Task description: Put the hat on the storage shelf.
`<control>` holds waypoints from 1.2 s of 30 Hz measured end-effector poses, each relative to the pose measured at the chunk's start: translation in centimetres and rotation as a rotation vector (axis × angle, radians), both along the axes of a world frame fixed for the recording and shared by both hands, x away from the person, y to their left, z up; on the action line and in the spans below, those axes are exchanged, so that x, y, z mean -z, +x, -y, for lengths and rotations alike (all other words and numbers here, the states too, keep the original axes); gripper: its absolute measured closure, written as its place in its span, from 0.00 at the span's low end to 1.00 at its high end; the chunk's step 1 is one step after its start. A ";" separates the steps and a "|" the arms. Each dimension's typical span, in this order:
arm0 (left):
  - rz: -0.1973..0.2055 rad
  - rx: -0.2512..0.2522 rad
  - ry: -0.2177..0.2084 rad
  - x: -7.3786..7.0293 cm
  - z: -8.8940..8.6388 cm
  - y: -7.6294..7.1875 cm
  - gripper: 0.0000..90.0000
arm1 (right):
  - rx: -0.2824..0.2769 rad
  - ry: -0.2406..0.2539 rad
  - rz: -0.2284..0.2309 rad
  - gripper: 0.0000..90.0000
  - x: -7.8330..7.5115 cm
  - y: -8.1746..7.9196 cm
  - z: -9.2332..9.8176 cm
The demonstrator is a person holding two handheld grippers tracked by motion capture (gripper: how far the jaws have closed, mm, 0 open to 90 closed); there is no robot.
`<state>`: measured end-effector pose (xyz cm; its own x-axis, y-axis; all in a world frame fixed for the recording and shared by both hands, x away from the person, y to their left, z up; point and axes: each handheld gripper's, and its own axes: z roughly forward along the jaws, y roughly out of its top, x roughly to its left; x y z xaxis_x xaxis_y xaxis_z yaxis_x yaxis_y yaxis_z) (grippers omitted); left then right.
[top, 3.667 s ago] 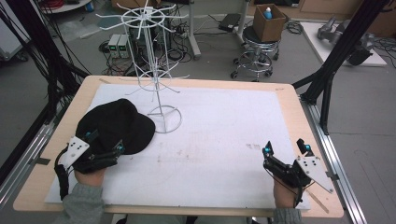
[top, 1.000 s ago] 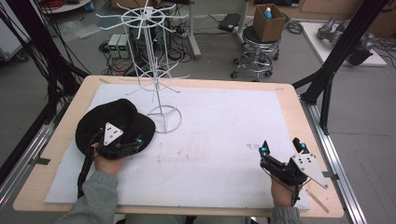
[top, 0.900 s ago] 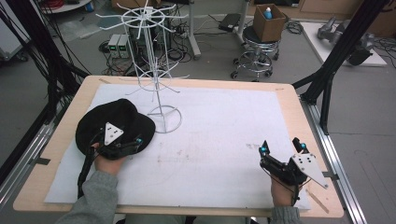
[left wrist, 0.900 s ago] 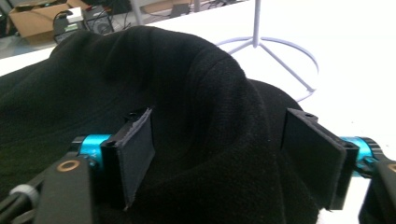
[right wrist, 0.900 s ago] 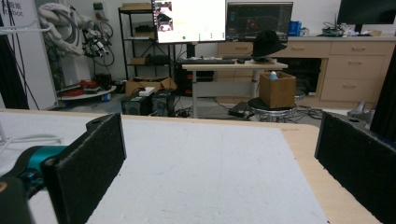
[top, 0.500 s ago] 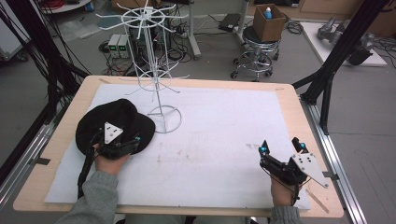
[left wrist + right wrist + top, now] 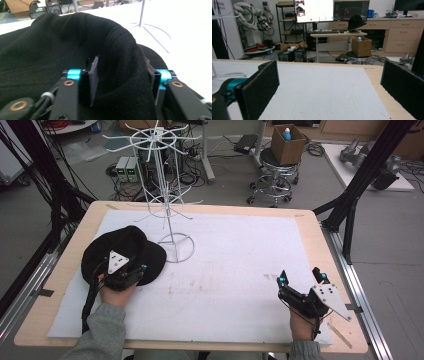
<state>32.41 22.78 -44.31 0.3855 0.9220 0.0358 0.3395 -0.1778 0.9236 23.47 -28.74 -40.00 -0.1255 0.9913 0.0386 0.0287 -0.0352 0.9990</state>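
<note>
Pinching a fold of the black cap, the left gripper sits at about 8 o'clock on the table, low on the cap's near side. In the left gripper view the jaws have just been closing, and a thick ridge of black knit stands bunched between them, the pad on one side pressed against the cloth and the far jaw half buried behind the fold: a clenched grip on the cap. The cap lies on the white mat, crown toward 9 o'clock, brim pointing toward 3 o'clock and lying just beside the ring base of the white wire rack; whether brim and ring touch I cannot tell. The rack stands upright at about 11 o'clock on the mat, with spokes fanning out at the top and more short hooks lower on the pole. The person's left hand comes in from 7 o'clock, grey sleeve behind it. The right gripper rests at about 4 o'clock, well apart from cap and rack, with its jaws spread wide and nothing between them; its own view looks across bare mat between two black pads. Beyond the table at 1 o'clock, a stool carries a cardboard box.
</note>
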 end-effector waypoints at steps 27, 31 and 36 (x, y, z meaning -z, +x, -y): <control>0.109 -0.017 0.055 -1.2 0.6 -1.8 0.87 | 0.001 0.003 -0.002 0.01 0.0 0.1 0.1; 0.151 -0.042 0.039 -1.6 0.2 -2.3 0.87 | 0.003 0.003 -0.002 0.01 0.0 0.0 0.1; 0.198 -0.073 0.013 -2.4 -0.3 -2.9 0.87 | 0.000 0.000 0.000 0.01 0.0 0.0 0.0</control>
